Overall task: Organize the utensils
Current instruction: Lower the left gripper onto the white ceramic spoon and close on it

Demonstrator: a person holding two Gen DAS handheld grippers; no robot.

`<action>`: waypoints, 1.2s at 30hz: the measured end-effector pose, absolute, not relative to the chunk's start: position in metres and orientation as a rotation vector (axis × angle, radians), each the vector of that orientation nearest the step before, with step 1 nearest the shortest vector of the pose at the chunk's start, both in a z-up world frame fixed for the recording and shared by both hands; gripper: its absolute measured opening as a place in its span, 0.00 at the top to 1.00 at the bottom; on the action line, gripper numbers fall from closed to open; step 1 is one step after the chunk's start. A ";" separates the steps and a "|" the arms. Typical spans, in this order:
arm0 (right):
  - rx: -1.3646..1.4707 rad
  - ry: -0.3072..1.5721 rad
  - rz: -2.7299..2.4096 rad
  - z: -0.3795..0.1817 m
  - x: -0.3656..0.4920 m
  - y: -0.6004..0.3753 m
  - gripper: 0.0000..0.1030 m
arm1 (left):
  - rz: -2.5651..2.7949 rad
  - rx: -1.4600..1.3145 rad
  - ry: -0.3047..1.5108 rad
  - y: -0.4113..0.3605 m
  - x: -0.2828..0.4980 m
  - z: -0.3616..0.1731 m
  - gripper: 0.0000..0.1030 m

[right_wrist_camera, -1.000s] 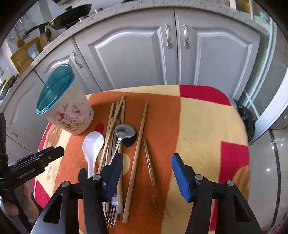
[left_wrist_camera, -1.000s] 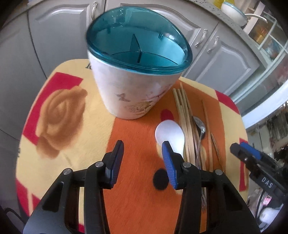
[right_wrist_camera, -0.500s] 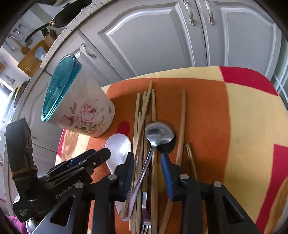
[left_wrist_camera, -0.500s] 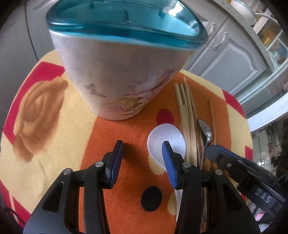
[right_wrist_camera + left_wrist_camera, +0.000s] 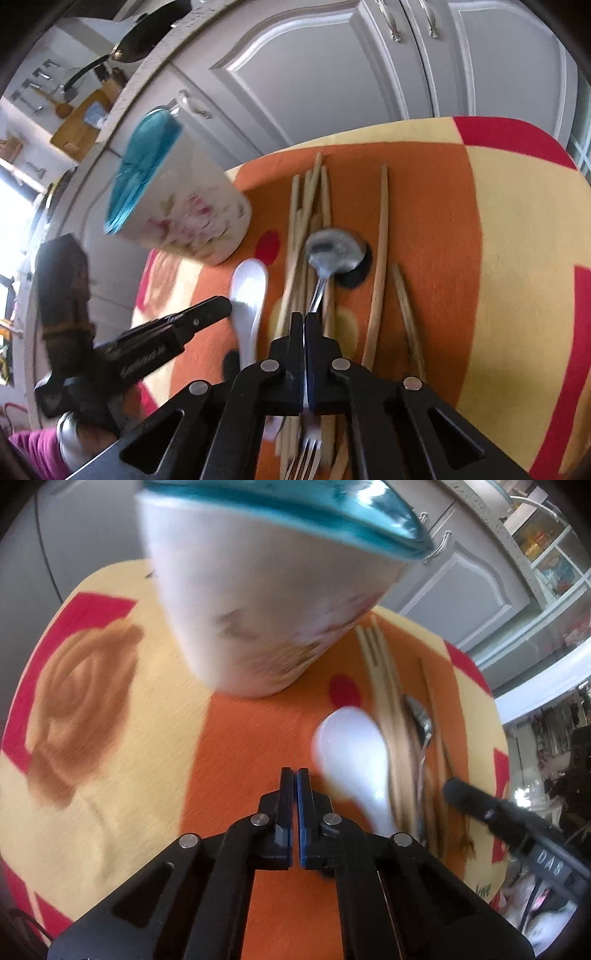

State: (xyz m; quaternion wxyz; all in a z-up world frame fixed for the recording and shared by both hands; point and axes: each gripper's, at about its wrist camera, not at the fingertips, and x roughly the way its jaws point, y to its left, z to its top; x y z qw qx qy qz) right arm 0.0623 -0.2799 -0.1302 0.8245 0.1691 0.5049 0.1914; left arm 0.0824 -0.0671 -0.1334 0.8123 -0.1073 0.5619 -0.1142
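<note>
Kitchen, grey cabinets (image 5: 314,74) behind a small desk under an orange, yellow and red cloth (image 5: 258,746). Holder (image 5: 266,602), white with floral print and a teal lid (image 5: 147,162), stands at the desk's far left part, upright on the cloth.

Utensils lie to its right: white spoon (image 5: 354,753) nearest the holder, then a bundle of chopsticks (image 5: 306,229), a metal spoon (image 5: 332,253) with its bowl partly over a black dot, one single chopstick (image 5: 378,258) further right, apart from the bundle. Fork (image 5: 304,458) tines show low in the right wrist view, among the chopstick ends.

Left tongs (image 5: 297,775): blue pads together, nothing between them, over bare orange cloth just left of the white spoon.

Right tongs (image 5: 304,321): pads pressed together at the metal spoon's handle; the handle runs straight into the tips, looks clamped. Frames are motion-blurred.
</note>
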 end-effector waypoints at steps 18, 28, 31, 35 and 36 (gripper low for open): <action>0.424 1.095 0.313 -0.142 0.091 -0.288 0.98 | -0.237 -0.326 1.140 -0.078 0.102 -0.130 0.69; 0.492 1.108 0.341 -0.145 0.097 -0.289 0.74 | -0.228 -0.328 1.136 -0.081 0.103 -0.130 0.64; 0.472 1.102 0.334 -0.146 0.100 -0.287 0.73 | -0.225 -0.299 1.140 -0.084 0.103 -0.129 0.64; 0.471 1.095 0.337 -0.151 0.106 -0.286 0.82 | -0.212 -0.271 1.123 -0.090 0.105 -0.129 0.64; 0.460 1.093 0.336 -0.152 0.107 -0.285 0.84 | -0.210 -0.251 1.116 -0.093 0.105 -0.129 0.63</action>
